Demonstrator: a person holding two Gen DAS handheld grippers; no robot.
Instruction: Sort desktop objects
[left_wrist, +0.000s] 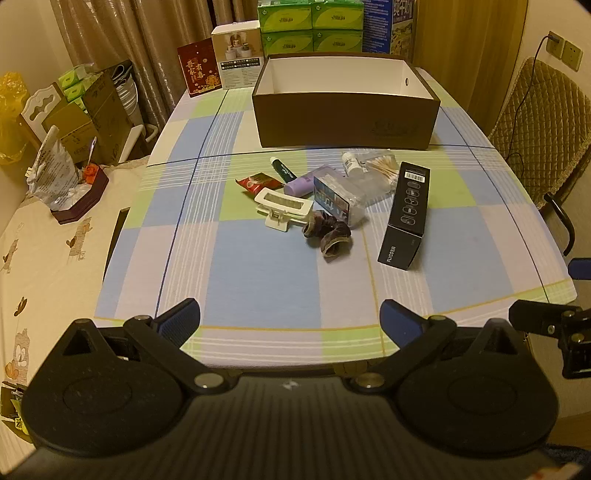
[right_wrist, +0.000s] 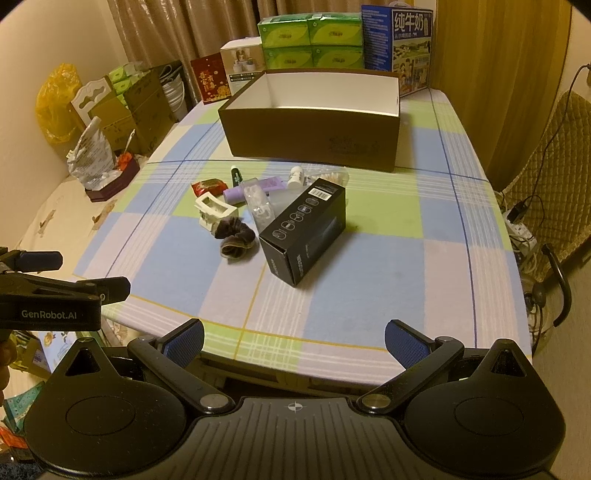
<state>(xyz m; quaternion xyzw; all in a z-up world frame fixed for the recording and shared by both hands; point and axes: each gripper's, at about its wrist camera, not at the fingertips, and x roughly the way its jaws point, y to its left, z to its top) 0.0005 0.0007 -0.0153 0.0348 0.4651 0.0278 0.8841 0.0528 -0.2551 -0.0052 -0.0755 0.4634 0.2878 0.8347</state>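
Lying in a loose cluster near the middle of the checked surface (left_wrist: 258, 266) are the things to sort. A long black carton (left_wrist: 406, 214) with a white barcode label and a row of small icons sits at the right of the cluster, its end flap facing the near edge. Just left of it, a dark velvety scrunchie (left_wrist: 327, 236) lies crumpled, touching a white rectangular hair clip (left_wrist: 282, 208). Behind these are a red sachet (left_wrist: 258, 182), a lilac tube (left_wrist: 308, 181), a dark green stick (left_wrist: 283, 170), a clear plastic case (left_wrist: 343, 201) with a printed card, a small white bottle (left_wrist: 351, 162) and a bag of cotton swabs (left_wrist: 382, 168). A brown open box (left_wrist: 343, 122) with a white, bare inside stands beyond them toward the far edge.

Both claws hover over the near edge, well apart from the cluster. The left claw (left_wrist: 290, 317) has its blue-padded jaws spread fully wide with nothing between them; the right claw (right_wrist: 293, 338) is likewise fully spread and holds nothing.
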